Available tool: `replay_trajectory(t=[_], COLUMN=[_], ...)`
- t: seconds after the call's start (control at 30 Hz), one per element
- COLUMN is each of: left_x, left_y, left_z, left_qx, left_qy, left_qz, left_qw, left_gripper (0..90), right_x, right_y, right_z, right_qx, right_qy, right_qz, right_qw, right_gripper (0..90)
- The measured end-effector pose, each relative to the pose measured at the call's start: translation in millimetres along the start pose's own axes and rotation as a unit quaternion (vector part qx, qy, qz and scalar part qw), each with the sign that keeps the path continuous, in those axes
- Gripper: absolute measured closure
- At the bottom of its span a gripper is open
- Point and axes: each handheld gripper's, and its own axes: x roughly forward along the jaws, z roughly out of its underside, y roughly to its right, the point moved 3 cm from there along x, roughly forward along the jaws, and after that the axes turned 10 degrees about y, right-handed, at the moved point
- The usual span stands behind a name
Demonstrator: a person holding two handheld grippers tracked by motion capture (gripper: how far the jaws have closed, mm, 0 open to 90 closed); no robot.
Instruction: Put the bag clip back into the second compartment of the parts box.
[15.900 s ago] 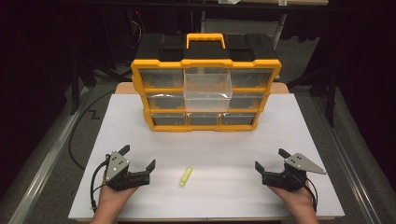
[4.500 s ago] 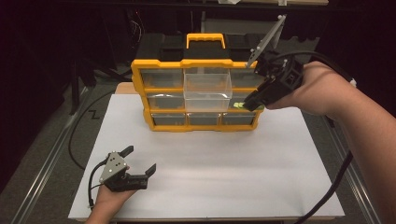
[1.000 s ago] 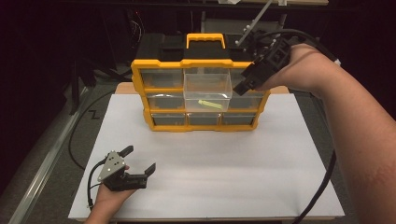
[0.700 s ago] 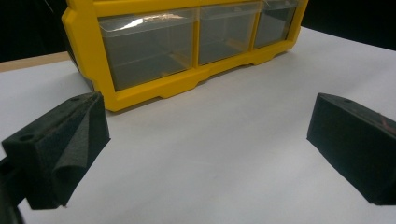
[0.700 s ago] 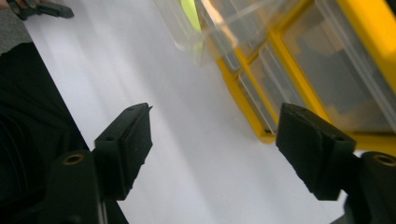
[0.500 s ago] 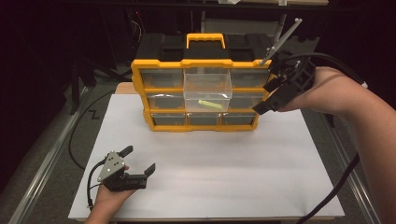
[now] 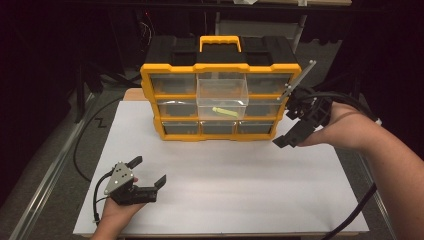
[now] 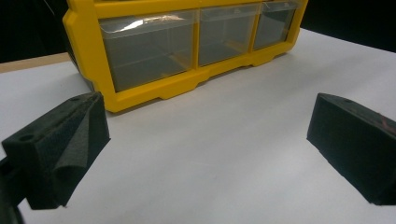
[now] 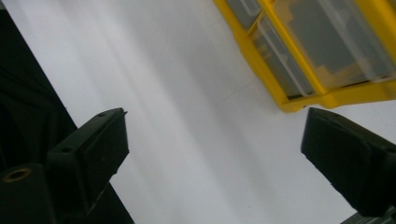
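Observation:
A yellow organiser box (image 7: 150, 95) with clear drawers stands at the back of the white sheet. Its middle drawer (image 7: 222, 87) is pulled out, and a small yellow-green stick (image 7: 224, 112) lies inside it. My right gripper (image 7: 286, 129) hangs just off the box's right end, above the sheet. Its jaws have just been opening and stand open with nothing between them. In the right gripper view the gripper (image 9: 210, 158) looks along the sheet past the box's lower corner (image 9: 299, 100). My left gripper (image 7: 148, 170) rests open and empty at the front left, facing the box's bottom row (image 8: 149, 51).
The white sheet (image 7: 225, 175) covers the table from the box to the front edge. A black cable (image 7: 87, 145) loops off the left side beside a metal rail (image 7: 47, 175). The right gripper's cable (image 7: 360, 205) trails down at the right.
My right hand has come away from above the pulled-out drawer, moving right and down to the box's right end. The stick stays in the drawer. The left gripper has not moved.

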Motion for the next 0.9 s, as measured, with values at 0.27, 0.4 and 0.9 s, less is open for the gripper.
replay_trajectory(t=[0.27, 0.4, 0.9], left_x=[0.7, 0.3, -0.5], left_y=[0.4, 0.3, -0.1], left_z=[0.2, 0.1, 0.0], left_qx=[0.000, 0.000, -0.001], left_qy=[0.000, 0.000, 0.000], left_qz=[0.000, 0.000, -0.001], left_qw=[1.0000, 1.0000, 1.0000], left_gripper=[0.5, 0.5, 0.5], right_x=[41.7, 63.6, 151.0], right_y=[-4.8, -7.5, -20.1], right_z=[25.3, 36.4, 80.0], right_qx=[0.002, 0.004, 0.013], right_qy=[-0.021, -0.029, -0.081], right_qz=[-0.009, -0.015, -0.021], right_qw=[0.9997, 0.9994, 0.9964], right_gripper=[0.2, 0.2, 0.1])
